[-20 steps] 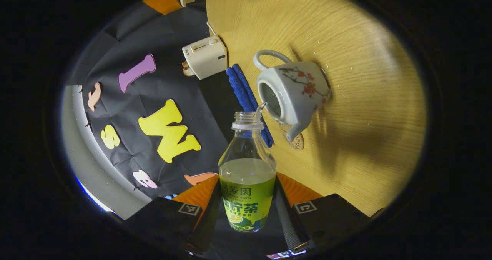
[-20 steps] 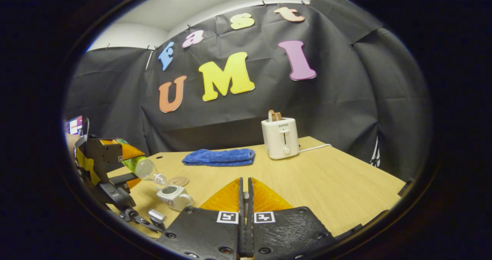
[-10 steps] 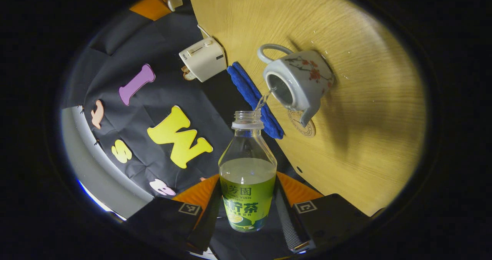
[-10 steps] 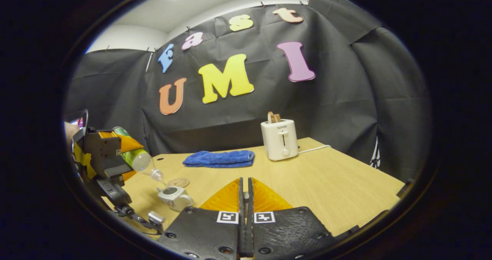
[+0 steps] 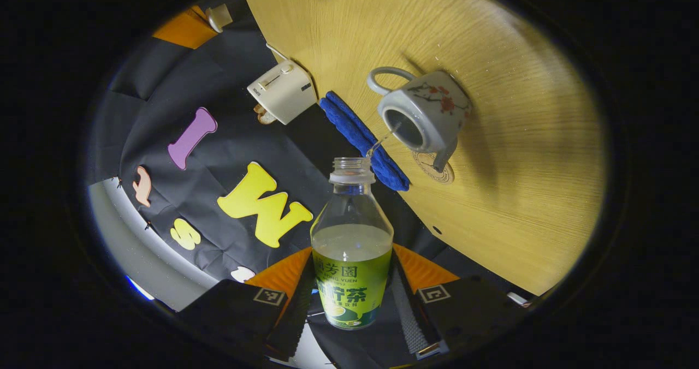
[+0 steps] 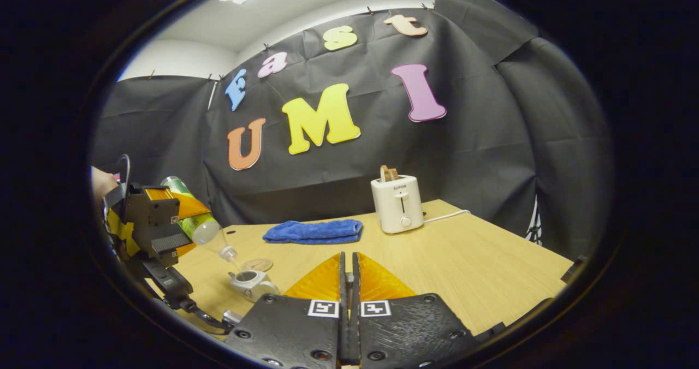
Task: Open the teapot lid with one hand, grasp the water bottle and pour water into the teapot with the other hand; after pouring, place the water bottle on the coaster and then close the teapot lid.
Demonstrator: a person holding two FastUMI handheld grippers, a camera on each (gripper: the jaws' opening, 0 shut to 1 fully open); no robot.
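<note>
Water bottle [image 5: 351, 249] clamped in left jaws — tipped over teapot [image 5: 423, 117], wooden table [image 5: 519, 156], right jaws closed

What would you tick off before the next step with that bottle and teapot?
1. Left claw gripping the clear plastic bottle with green label: ok.
2. White flowered ceramic teapot open, lid off: ok.
3. Thin water stream landing in the opening: ok.
4. Round wooden coaster free for the bottle: ok.
5. Teapot full enough: cannot tell.
6. Right claw holding the lid: cannot tell.
</note>
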